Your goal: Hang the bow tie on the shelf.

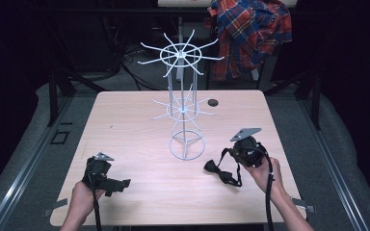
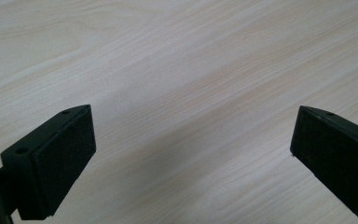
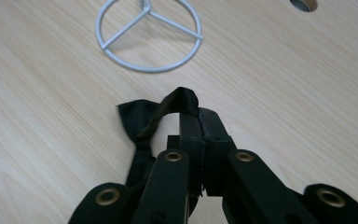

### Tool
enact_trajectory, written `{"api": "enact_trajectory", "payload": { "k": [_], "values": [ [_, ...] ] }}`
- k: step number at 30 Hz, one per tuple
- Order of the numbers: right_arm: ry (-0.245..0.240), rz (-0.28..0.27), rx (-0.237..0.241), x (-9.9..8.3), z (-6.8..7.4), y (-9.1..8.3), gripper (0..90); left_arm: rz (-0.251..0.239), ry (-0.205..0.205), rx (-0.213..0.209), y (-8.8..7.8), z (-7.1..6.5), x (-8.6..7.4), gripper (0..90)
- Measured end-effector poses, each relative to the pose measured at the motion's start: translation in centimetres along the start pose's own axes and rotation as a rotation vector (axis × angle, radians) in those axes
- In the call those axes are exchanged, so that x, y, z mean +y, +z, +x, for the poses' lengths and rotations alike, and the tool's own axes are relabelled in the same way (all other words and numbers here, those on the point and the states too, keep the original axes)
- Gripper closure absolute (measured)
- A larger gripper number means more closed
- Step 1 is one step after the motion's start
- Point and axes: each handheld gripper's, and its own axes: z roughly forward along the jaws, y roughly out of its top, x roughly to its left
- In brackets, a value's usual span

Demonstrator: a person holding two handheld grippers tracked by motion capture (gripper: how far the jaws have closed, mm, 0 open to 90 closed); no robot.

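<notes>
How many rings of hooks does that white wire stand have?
2: the upper ring of hooks sits at the top of the white wire stand, and the lower ring of hooks sits midway, above its round base.

The high view looks down from above the near edge; both gripper views skim the wooden worktop (image 1: 139, 115) closely, sharing it.

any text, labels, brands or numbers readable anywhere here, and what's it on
None can be read.
Bow tie, shut in the right gripper: no label shows.
Left gripper, open: plain black pads.
Wire rack: no tag.
Table: bare wood grain.
Plaid shirt: only the check pattern.
</notes>
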Motion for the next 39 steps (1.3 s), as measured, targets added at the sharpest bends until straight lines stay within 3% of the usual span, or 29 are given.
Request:
{"api": "enact_trajectory", "payload": {
  "k": [4, 13, 39],
  "values": [
    [0.023, -0.029, 0.017, 0.4, -0.1, -0.8, 89.6, 0.0, -0.002, 0.001, 0.0, -0.1, 0.0, 0.0],
    [0.018, -0.041, 0.012, 0.7, -0.3, -1.4, 89.7, -0.004, -0.004, 0.002, 0.0, 0.0, 0.0, 0.0],
    [-0.032, -0.052, 0.018, 2.3, 0.4, -1.9, 89.7, -0.007, -0.011, 0.001, -0.1, 0.1, -0.1, 0.0]
  ]
}}
